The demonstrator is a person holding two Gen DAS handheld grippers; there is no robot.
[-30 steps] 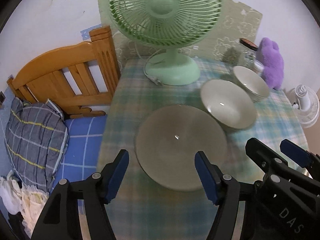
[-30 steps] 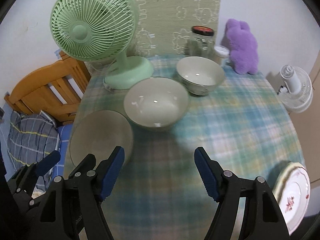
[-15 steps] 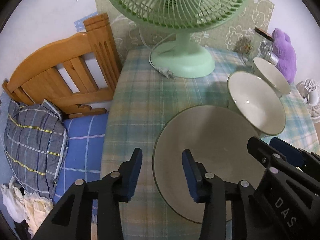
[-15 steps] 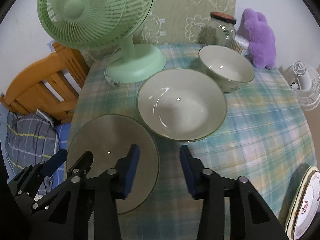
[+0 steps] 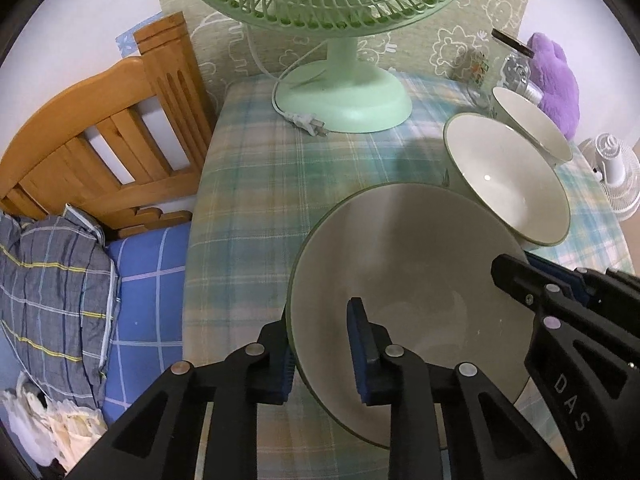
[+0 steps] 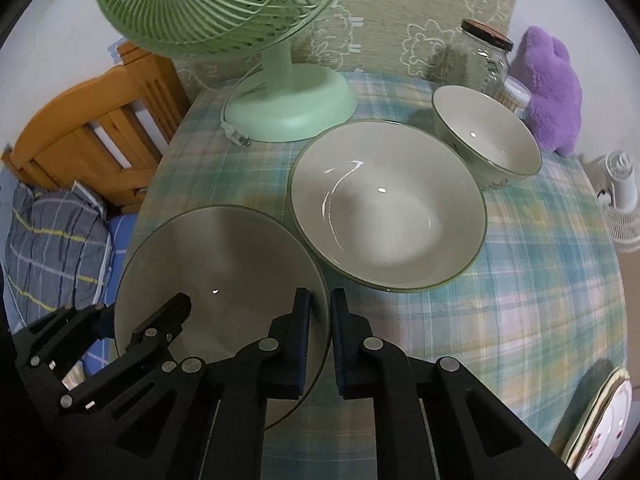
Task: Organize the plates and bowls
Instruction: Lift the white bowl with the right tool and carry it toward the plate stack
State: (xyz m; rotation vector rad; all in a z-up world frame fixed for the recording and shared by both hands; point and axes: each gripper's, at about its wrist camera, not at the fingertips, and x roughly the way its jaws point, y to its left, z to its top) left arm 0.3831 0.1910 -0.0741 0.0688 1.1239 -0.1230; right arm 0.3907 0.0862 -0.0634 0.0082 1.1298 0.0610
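Plate first: the wide, shallow grey ceramic plate with a thin green rim (image 5: 408,264) lies nearest us on the plaid-clothed table (image 6: 540,280), and we have it from both sides. Our left gripper (image 5: 320,352) straddles its left rim, one pad beneath and one above, jaws narrowed onto the edge. Our right gripper (image 6: 320,344) does likewise on the right rim, jaws nearly together. Whether either truly bites we cannot tell. Just beyond sits the large cream bowl with green rim (image 6: 388,204), its edge touching or overlapping the plate's. Farther back, the smaller cream bowl (image 6: 486,140), then the mint-green desk fan (image 6: 288,112) and glass jar (image 6: 486,56). Risk, in our judgement: glazed rims are slick, so uneven lifting could tip the plate out, or knock the neighbouring bowl.
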